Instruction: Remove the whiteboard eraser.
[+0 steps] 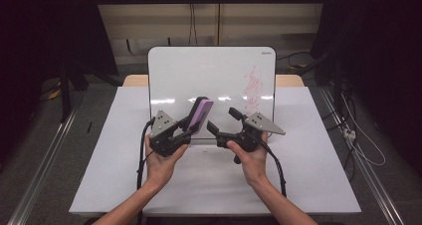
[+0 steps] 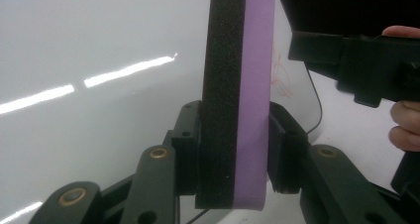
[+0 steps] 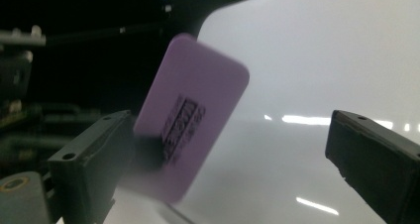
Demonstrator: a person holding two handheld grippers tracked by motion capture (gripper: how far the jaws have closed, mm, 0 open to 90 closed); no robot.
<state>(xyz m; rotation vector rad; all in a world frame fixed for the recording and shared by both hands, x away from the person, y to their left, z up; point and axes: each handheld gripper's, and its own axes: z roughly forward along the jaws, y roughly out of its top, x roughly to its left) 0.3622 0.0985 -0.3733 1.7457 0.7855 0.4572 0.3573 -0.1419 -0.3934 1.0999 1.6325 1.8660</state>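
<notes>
While clamped between the jaws of the left gripper [image 1: 191, 127], stands nearly upright over the near edge of the whiteboard [image 1: 199, 75]: a purple eraser [image 1: 200, 116] with a black felt layer on one side. Seen close up in the left gripper view, where both pads press flat against the eraser [image 2: 236, 100], one on the black felt face and one on the purple face, with most of its length rising clear above them. Sits just to the right, with the jaws spread wide and nothing between them: the right gripper [image 1: 223, 120], near the eraser but apart from it. In the right gripper view, shows the purple face of the eraser [image 3: 190, 115] with dark printed lettering, tilted, beyond the wide-open jaws, the whiteboard [image 3: 317, 75] behind. Lies flat on the white table [image 1: 308, 160], the whiteboard, bearing red scribbles [image 1: 254, 88] near its right edge. Held from below, each gripper, by a hand coming in from the bottom of the high view.
</notes>
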